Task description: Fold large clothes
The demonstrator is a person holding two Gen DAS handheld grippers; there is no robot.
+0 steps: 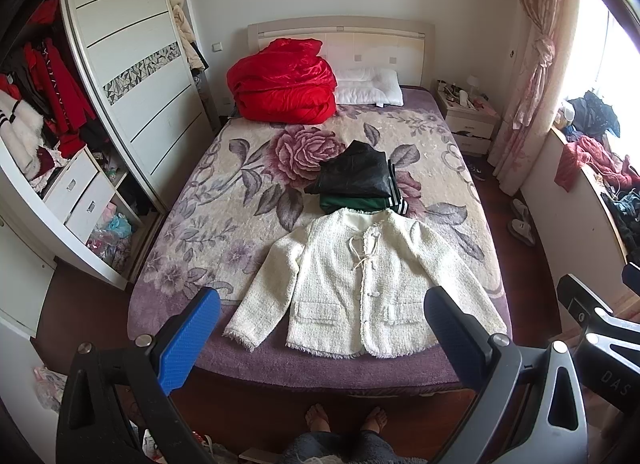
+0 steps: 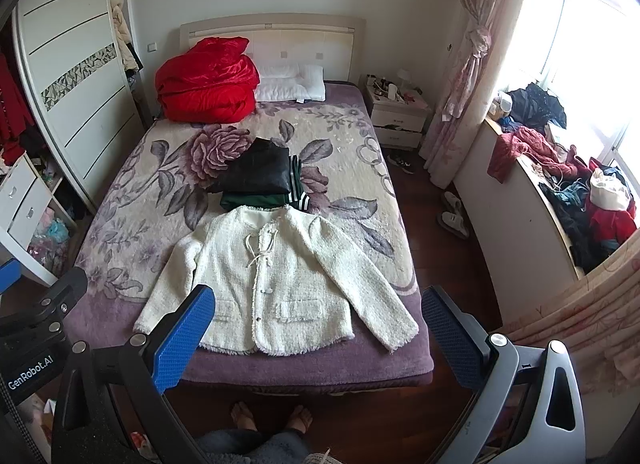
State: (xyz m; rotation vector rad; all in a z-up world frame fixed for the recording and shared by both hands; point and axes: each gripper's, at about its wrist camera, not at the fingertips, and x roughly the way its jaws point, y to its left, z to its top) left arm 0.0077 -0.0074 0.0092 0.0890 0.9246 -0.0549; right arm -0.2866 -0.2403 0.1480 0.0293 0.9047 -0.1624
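A cream tweed jacket (image 1: 360, 280) (image 2: 276, 276) lies face up and spread flat near the foot of the bed, sleeves angled outward, front tied shut. Behind it sits a folded pile: a black leather garment (image 1: 354, 174) (image 2: 256, 170) on top of a green striped one (image 1: 352, 202) (image 2: 256, 200). My left gripper (image 1: 320, 328) is open, held above the foot of the bed short of the jacket's hem. My right gripper (image 2: 320, 328) is open too, at the same height, nothing between its blue pads (image 2: 184, 340). Neither touches the cloth.
The bed (image 1: 208, 192) has a floral blanket, a red quilt bundle (image 1: 280, 82) and a white pillow (image 1: 368, 86) at the head. An open wardrobe (image 1: 48, 136) stands left, a nightstand (image 2: 396, 116) and a cluttered window ledge (image 2: 560, 192) right. A person's bare feet (image 2: 272, 418) stand on the wood floor.
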